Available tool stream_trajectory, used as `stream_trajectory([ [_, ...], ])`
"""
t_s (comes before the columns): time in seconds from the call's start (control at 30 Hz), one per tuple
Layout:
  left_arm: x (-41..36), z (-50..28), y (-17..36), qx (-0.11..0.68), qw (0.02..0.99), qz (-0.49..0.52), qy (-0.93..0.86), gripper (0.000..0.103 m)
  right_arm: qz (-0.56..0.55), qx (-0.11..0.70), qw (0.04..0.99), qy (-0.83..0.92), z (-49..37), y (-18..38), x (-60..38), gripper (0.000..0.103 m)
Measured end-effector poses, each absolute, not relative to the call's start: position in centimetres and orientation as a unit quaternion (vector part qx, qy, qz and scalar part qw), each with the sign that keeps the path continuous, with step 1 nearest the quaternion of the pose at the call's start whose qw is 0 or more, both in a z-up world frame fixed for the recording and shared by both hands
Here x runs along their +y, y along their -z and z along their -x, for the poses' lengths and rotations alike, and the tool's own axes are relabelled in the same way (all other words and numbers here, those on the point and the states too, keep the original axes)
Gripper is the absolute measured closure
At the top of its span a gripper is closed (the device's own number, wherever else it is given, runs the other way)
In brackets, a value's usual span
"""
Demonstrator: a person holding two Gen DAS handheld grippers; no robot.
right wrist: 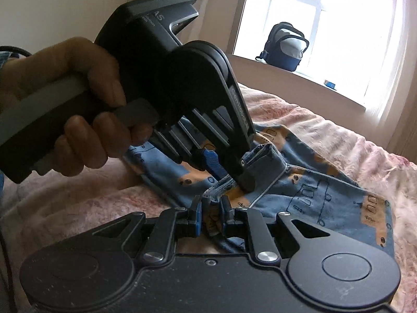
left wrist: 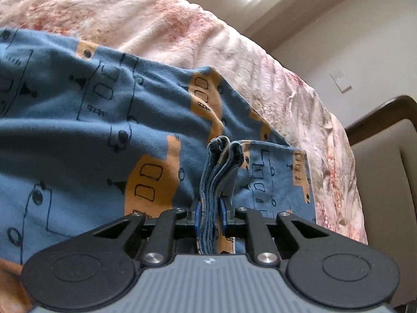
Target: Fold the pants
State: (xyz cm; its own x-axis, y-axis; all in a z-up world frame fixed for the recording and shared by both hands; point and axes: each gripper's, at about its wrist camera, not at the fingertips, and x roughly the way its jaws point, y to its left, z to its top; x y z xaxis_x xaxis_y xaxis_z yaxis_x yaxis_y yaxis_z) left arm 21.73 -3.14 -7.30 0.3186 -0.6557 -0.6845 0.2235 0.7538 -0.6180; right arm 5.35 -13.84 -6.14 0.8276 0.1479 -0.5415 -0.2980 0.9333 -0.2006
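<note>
- The pants [left wrist: 78, 120], blue with orange print, are lying across the pink bedspread [left wrist: 161, 26], running out toward the bed's far edge, with their bunched hem or cuff end lifted at the near side.
- The left gripper [left wrist: 208, 208] is pinching several stacked layers of that end between its blue pads [left wrist: 197, 215], probably so all the layers travel together in one fold.
- The right gripper [right wrist: 210, 210] is clamping a neighbouring bunch of the same edge, just beside the left gripper [right wrist: 229, 172]; two grips close together likely keep the edge square.
- The hand [right wrist: 65, 99] is squeezing the left tool's handle.
- How many layers each is holding is hard to count; the waistband is not identifiable.
- The left tool is covering much of the pants in the right wrist view.
- A backpack [right wrist: 284, 47] is sitting on the windowsill beyond the bed.
</note>
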Motion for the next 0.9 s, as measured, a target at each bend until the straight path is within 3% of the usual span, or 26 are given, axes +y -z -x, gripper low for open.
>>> stream_trajectory([
  [0.1,-3.1,-21.6,7.0,0.507,0.785,0.211,0.289,0.073,0.147,0.272,0.944,-0.117,-5.4,6.5,-13.7,0.085],
  [0.17,-3.0,-21.2,6.5,0.495,0.788,0.212,0.299,0.038,0.162,0.260,0.944,-0.124,-4.5,6.3,-13.6,0.079],
  [0.2,-2.9,-20.8,6.0,0.482,0.794,0.209,0.305,0.029,0.163,0.249,0.947,-0.123,-4.0,6.0,-14.2,0.074],
  [0.23,-2.8,-20.3,5.4,0.465,0.808,0.199,0.301,0.013,0.165,0.237,0.951,-0.110,-3.3,5.7,-14.8,0.070],
  [0.27,-2.8,-19.8,4.9,0.448,0.825,0.187,0.291,0.004,0.168,0.224,0.956,-0.085,-2.5,5.3,-15.7,0.059],
  [0.3,-2.7,-19.3,4.4,0.425,0.846,0.169,0.273,0.003,0.168,0.224,0.956,-0.085,-2.5,5.3,-15.7,0.041],
  [0.37,-3.0,-18.8,4.1,0.394,0.875,0.144,0.244,0.003,0.182,0.198,0.963,-0.028,-1.2,4.7,-17.6,0.018],
  [0.47,-4.2,-18.5,4.3,0.360,0.903,0.122,0.198,0.001,0.242,0.160,0.952,0.098,-0.8,3.7,-22.1,0.003],
  [0.7,-11.0,-17.5,5.8,0.296,0.944,-0.091,0.112,0.000,0.295,0.144,0.936,0.125,-7.2,4.7,-25.1,0.002],
  [0.83,-8.9,-18.0,6.8,0.302,0.946,-0.034,0.110,0.000,0.408,0.126,0.902,0.063,-10.8,8.6,-24.4,0.003],
  [0.9,-7.7,-18.9,6.9,0.319,0.941,-0.007,0.115,0.000,0.406,0.119,0.902,0.083,-11.0,8.9,-26.0,0.001],
])
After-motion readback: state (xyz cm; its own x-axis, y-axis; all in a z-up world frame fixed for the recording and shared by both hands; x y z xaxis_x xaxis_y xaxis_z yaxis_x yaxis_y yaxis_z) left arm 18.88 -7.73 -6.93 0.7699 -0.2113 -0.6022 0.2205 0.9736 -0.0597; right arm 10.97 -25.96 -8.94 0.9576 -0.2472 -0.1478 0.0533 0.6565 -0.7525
